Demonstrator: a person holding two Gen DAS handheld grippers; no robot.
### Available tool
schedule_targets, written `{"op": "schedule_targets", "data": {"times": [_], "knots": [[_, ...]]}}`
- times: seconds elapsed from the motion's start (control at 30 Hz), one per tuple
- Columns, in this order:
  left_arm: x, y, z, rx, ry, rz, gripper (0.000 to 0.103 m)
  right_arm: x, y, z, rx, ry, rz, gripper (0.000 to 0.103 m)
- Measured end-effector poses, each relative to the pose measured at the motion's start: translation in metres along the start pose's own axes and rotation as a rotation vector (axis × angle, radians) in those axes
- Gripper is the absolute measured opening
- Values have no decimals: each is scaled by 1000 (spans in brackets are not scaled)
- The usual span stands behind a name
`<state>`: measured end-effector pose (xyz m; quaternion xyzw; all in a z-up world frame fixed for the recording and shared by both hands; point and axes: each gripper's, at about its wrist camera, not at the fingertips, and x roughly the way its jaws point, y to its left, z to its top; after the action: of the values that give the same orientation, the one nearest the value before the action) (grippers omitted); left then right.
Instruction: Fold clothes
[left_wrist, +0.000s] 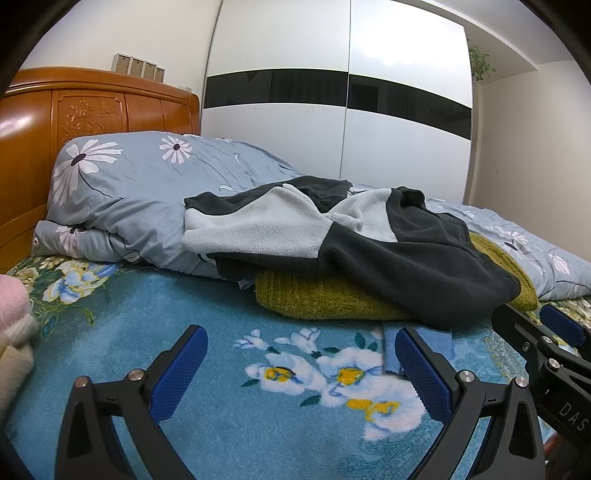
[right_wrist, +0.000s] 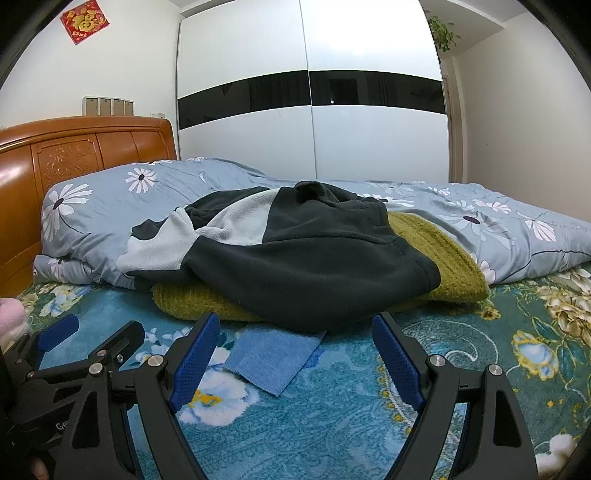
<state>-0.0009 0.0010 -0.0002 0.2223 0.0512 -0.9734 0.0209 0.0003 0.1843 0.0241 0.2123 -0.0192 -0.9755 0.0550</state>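
Note:
A dark grey and pale grey fleece garment (left_wrist: 369, 240) (right_wrist: 314, 266) lies crumpled on top of an olive knitted piece (left_wrist: 325, 299) (right_wrist: 436, 258) on the bed. A blue cloth corner (right_wrist: 273, 358) (left_wrist: 436, 339) sticks out from under the pile. My left gripper (left_wrist: 301, 347) stands open over the floral blanket, short of the pile, nothing between its blue pads. My right gripper (right_wrist: 293, 332) is open too, its fingertips close to the fleece's front edge, the blue cloth lying below the gap. Each gripper shows in the other's view: right gripper (left_wrist: 550, 332), left gripper (right_wrist: 92, 339).
A blue floral blanket (left_wrist: 184, 317) (right_wrist: 461, 350) covers the bed. A rolled grey-blue daisy duvet (left_wrist: 129, 192) (right_wrist: 498, 229) lies behind the pile. Pink and cream folded fabric (left_wrist: 13, 325) sits at the left edge. A wooden headboard (left_wrist: 74, 107) and white wardrobe (left_wrist: 332, 110) stand behind.

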Motion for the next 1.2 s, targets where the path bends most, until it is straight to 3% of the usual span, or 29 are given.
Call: {"op": "schedule_targets", "data": {"times": [0.43,0.53,0.6,0.67,0.77,0.87,0.93,1.13,1.2], "knots": [[1,2,1,7,-7,-8,103,2,0,0,5,6,9,85],[-3,7,4,66,1,29,103,2,-4,2,26,17,55,85],[-9,14,7,102,-33,126,103,-2,-8,5,47,7,66,85],[-17,29,10,121,-66,177,103,-5,-9,9,63,-2,65,85],[-17,62,6,56,-39,195,103,8,6,16,60,27,103,85],[-8,93,1,-9,31,223,103,46,49,34,-63,93,194,85],[-12,101,7,25,146,281,103,80,83,44,-209,132,199,85],[-14,117,9,25,80,341,103,161,139,41,-465,233,36,85],[-16,120,10,21,70,340,103,167,145,40,-497,212,-2,85]]}}
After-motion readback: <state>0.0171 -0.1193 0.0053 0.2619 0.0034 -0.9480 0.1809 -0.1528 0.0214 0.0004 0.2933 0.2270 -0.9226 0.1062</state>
